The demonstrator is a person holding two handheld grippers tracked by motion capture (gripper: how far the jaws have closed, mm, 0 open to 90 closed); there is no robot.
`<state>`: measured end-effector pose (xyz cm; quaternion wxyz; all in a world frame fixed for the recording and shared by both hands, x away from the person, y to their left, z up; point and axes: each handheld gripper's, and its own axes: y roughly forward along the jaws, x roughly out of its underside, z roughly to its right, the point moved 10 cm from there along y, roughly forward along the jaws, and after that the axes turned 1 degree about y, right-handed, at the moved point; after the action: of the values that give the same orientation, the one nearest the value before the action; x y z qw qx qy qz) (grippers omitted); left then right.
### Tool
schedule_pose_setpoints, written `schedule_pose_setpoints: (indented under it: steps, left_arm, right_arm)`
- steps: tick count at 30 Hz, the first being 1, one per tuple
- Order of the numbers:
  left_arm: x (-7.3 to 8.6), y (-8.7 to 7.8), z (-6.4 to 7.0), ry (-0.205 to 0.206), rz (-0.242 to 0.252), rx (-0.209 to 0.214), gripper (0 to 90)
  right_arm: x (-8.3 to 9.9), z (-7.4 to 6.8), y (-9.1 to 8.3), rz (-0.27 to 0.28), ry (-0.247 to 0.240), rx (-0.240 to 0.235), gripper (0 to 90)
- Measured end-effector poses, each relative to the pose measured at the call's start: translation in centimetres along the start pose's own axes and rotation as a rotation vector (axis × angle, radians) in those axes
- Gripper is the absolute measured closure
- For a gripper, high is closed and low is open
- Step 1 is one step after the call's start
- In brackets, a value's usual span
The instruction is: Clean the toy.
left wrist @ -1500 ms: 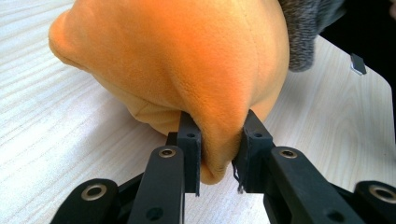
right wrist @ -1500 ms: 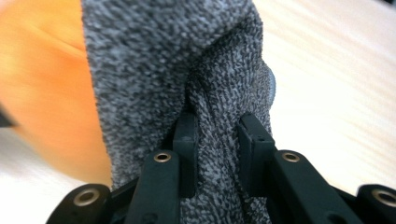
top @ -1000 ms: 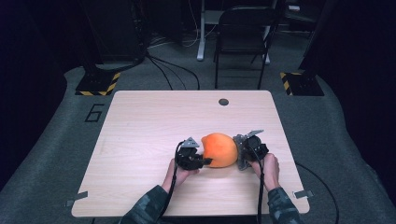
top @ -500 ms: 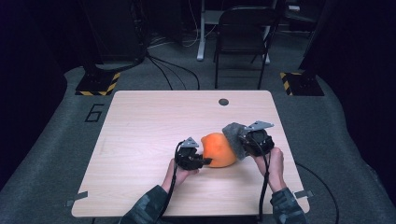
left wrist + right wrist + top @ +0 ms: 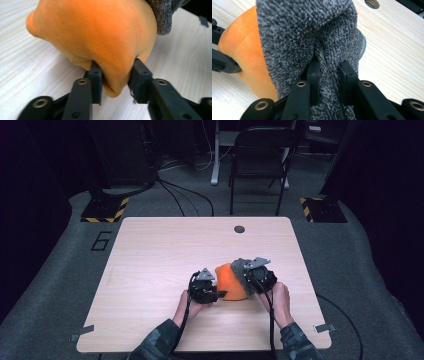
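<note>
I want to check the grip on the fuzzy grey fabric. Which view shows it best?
The right gripper view: the fuzzy grey fabric is pinched between the jaws. The high view shows a small grey patch; the left gripper view shows an edge.

Bright, evenly lit table (image 5: pixel 150 270) amid dark surroundings; soft, slightly blurred close-ups.
</note>
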<state>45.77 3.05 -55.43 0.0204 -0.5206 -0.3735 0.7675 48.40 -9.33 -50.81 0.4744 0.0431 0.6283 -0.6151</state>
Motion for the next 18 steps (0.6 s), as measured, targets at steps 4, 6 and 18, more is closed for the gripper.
schedule_pose_setpoints:
  steps: [4, 6, 18]
  left_arm:
    - [0.21, -0.26, -0.01, 0.082, -0.055, -0.010, 53.2]
    - [0.17, -0.48, -0.02, 0.138, -0.060, -0.025, 47.7]
    - [0.38, -0.44, -0.54, 0.374, -0.018, -0.137, 18.7]
  right_arm:
    - [-0.04, 0.06, 0.29, 0.011, 0.007, -0.004, 74.1]
    - [0.17, 0.14, 0.37, -0.008, 0.018, -0.010, 74.2]
    - [0.11, 0.42, 0.68, -0.004, 0.027, -0.017, 74.2]
